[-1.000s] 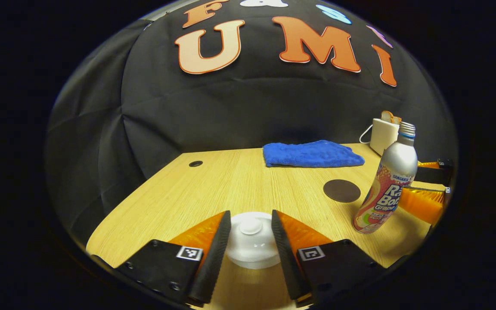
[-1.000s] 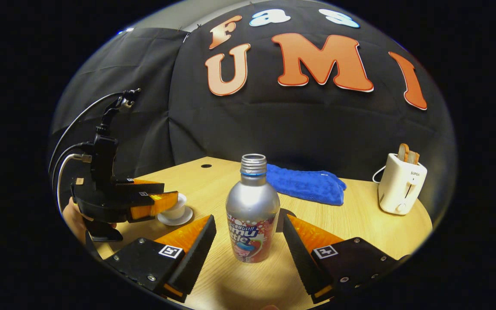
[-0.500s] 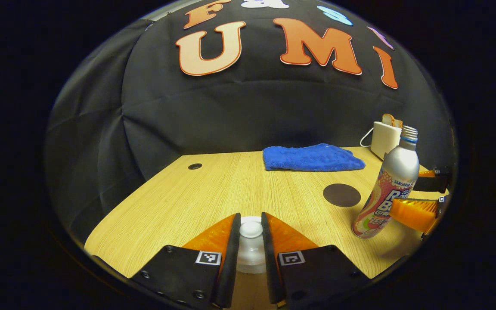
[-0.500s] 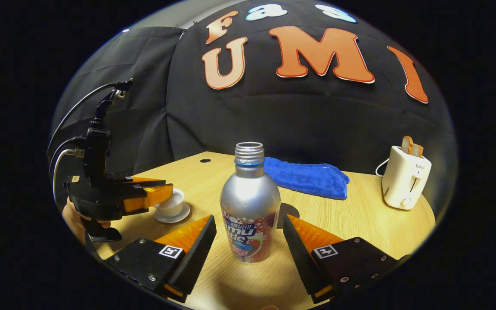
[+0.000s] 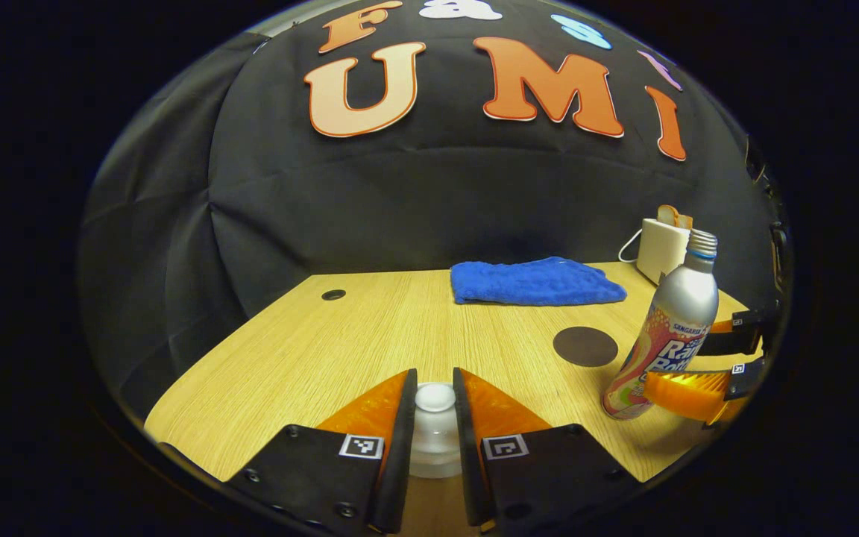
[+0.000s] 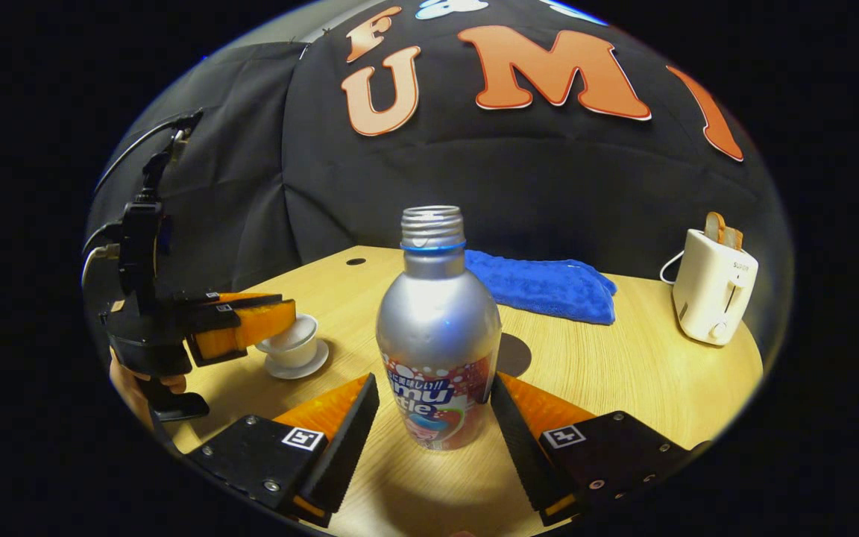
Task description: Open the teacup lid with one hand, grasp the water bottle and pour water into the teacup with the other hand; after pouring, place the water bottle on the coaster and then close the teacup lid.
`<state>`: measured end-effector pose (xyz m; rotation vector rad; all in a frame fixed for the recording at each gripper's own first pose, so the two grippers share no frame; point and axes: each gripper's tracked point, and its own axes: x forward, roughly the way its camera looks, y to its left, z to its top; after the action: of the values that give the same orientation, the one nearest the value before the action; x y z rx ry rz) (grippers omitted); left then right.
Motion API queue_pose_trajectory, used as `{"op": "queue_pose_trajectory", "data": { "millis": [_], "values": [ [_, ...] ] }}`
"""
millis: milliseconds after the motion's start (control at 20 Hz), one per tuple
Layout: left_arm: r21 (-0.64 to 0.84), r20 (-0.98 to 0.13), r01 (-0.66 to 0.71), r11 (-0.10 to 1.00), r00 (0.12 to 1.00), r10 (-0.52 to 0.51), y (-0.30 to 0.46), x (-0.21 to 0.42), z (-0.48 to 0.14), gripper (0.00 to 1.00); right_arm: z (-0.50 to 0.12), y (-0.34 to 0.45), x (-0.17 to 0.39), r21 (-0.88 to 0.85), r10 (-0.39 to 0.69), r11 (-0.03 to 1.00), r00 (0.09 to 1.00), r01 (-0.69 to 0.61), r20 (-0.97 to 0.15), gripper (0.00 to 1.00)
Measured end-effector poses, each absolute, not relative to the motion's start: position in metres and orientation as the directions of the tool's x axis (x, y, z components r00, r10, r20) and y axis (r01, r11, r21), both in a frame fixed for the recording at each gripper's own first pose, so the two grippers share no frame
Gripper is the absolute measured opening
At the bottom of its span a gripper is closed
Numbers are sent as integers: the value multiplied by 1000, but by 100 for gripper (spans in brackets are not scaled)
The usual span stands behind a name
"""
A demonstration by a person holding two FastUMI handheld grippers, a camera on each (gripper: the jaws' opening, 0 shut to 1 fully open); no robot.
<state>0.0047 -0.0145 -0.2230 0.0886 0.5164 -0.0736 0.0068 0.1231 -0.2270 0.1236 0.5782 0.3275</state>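
Glossy metal water bottle point(image 6: 438, 328); matt wood-grain table point(image 5: 370, 328); fluffy cloth towel point(image 5: 534, 271).

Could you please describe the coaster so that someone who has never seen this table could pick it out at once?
Start at the light wooden table and find the folded blue towel near its back edge. Just in front of the towel, beside the silver water bottle, lies the coaster. It is the one flat, dark, round disc on the wood, with nothing standing on it.

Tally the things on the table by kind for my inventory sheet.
Water bottle: 1
Teacup with lid: 1
Saucer: 1
Coaster: 1
Blue cloth: 1
Toaster: 1
Total: 6
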Motion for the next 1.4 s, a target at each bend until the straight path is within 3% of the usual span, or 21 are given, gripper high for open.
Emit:
{"op": "queue_pose_trajectory", "data": {
  "millis": [100, 150, 200, 250, 500, 750, 1200, 1300, 1350, 1400],
  "values": [
    [62, -489, 92, 994, 871, -50, -15, 5, -222, 31, -229, 123, 8, 203, 333, 943, 785, -264, -523, 90],
    [60, -482, 88, 994, 875, -48, -15, 6, -220, 35, -229, 121, 10, 191, 321, 947, 790, -258, -523, 89],
    [58, -476, 86, 995, 878, -48, -15, 6, -220, 31, -231, 120, 10, 190, 320, 947, 790, -258, -523, 90],
    [57, -471, 83, 995, 881, -47, -15, 6, -218, 34, -230, 121, 10, 188, 324, 946, 787, -264, -525, 80],
    [65, -446, 66, 996, 895, -31, -7, 4, -206, 34, -222, 130, 10, 140, 336, 941, 787, -309, -517, 77],
    [82, -420, 41, 996, 907, -3, 10, 2, -196, 38, -210, 130, 21, -19, 289, 939, 815, -345, -502, 77],
    [63, -382, -39, 997, 922, 60, 55, -5, -181, 31, -188, 118, 48, -303, 191, 880, 857, -366, -479, 77],
    [64, -376, -54, 996, 923, 74, 66, -6, -179, 38, -182, 120, 51, -363, 188, 850, 864, -381, -467, 77],
    [67, -373, -60, 996, 924, 81, 71, -7, -177, 35, -180, 122, 54, -397, 185, 833, 869, -387, -459, 77],
    [75, -370, -68, 995, 924, 91, 78, -8, -177, 38, -176, 124, 56, -431, 180, 814, 875, -389, -450, 77]
  ]
}}
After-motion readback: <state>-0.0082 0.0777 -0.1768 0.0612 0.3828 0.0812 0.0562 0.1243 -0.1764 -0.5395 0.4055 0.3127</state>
